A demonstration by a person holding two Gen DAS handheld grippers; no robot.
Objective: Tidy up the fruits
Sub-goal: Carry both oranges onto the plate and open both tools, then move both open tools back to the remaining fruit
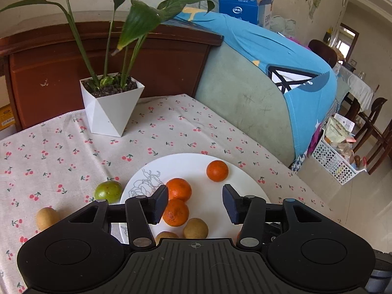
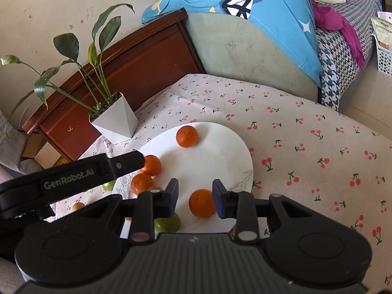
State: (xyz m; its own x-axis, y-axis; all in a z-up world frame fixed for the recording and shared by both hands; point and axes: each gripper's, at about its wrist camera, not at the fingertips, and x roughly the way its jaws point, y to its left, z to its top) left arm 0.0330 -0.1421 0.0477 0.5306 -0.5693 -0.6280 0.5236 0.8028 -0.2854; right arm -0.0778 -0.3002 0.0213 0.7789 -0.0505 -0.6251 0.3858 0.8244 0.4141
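Left hand-held gripper [image 1: 195,203] open, oranges [image 1: 178,189] on plate [image 1: 247,183]

The words "GenRobot.AI" stand in pale letters on the black side of the left gripper's arm [image 2: 66,183], which crosses the left middle of the right wrist view. In the left wrist view, at the top centre, a blue carton [image 1: 241,6] on the sofa back bears a white oval logo and a row of small pictures, with Chinese characters down its side; these are too small to read.
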